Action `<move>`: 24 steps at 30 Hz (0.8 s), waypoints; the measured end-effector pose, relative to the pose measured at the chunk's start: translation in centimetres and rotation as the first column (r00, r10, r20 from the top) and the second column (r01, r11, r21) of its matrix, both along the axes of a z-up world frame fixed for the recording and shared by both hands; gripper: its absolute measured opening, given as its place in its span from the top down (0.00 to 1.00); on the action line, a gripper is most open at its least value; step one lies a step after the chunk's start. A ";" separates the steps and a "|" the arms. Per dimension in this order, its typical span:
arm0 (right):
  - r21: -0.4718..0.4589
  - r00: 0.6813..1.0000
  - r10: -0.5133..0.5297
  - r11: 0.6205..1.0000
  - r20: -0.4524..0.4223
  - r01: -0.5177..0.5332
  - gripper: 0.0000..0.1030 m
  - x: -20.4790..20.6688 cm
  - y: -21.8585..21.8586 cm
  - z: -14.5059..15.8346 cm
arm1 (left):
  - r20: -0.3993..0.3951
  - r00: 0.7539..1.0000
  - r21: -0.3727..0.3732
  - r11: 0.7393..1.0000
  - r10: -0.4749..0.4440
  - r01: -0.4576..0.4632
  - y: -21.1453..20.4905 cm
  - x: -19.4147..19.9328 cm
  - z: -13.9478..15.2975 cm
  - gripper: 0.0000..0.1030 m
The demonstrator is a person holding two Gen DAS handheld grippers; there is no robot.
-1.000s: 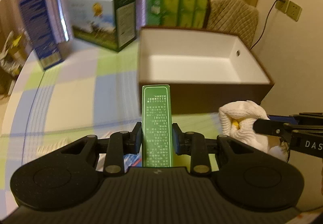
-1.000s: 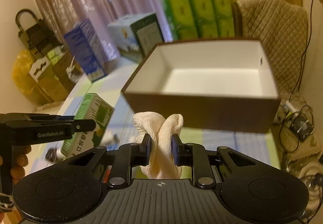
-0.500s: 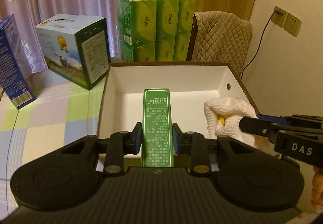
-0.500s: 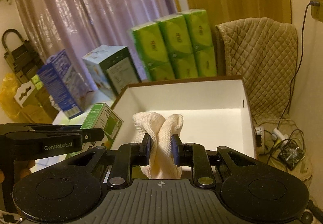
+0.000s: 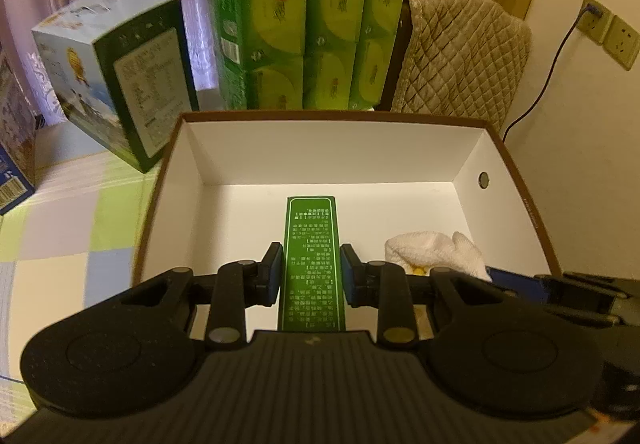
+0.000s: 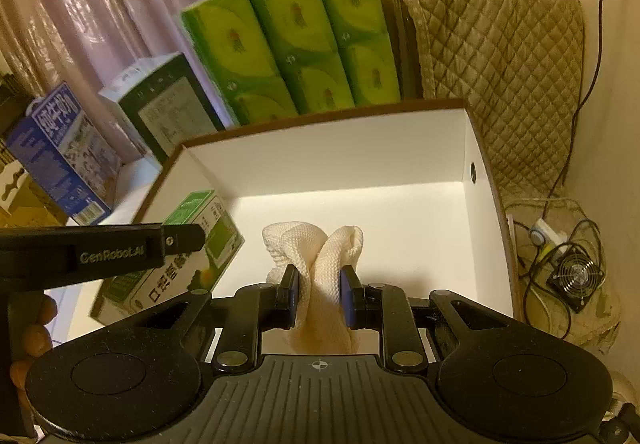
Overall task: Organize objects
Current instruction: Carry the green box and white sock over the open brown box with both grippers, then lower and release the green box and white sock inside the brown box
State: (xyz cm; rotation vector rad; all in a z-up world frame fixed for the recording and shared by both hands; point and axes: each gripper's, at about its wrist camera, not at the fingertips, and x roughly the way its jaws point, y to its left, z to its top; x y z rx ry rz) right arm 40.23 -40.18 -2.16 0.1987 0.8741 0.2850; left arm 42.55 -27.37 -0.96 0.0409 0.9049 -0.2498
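Our left tool (image 5: 311,276) pinches the green carton (image 5: 311,264), held over the white-lined box (image 5: 320,148) (brown outside). Our right tool (image 6: 319,296) clamps the white cloth (image 6: 316,256) over the same box, beside the carton. Beyond, on the desk (image 5: 60,212): green tissue packs (image 5: 304,28).

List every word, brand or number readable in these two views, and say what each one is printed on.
"GenRobot.AI": side of the black left gripper.
Small green carton held by that gripper: white Chinese print, too small to read; large characters on its face in the right wrist view, partly hidden.
Blue milk carton: large white Chinese characters, blurred.
White and dark green box: label panel unreadable.
Stacked green tissue packs: logos blurred.
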 end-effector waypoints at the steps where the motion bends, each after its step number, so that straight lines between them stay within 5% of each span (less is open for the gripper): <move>1: -0.001 1.000 0.000 1.000 -0.008 0.000 0.82 0.3 0.0 -0.3 | -0.008 1.000 0.003 1.000 0.001 -0.001 -0.3 0.4 -0.4 0.75; 15: -0.017 0.996 -0.029 0.999 -0.089 0.027 0.82 3.4 -1.3 -3.2 | -0.099 0.995 0.003 1.000 0.013 -0.013 -3.2 3.2 -5.1 0.75; 18: -0.011 0.995 -0.030 1.000 -0.098 0.029 0.82 3.5 -1.5 -3.5 | -0.130 0.991 -0.009 1.000 0.015 -0.017 -3.1 3.2 -6.1 0.62; 24: 0.000 0.993 -0.032 0.999 -0.115 0.032 0.82 3.4 -1.7 -3.7 | -0.144 0.989 -0.022 1.000 0.014 -0.017 -2.2 2.8 -5.9 0.58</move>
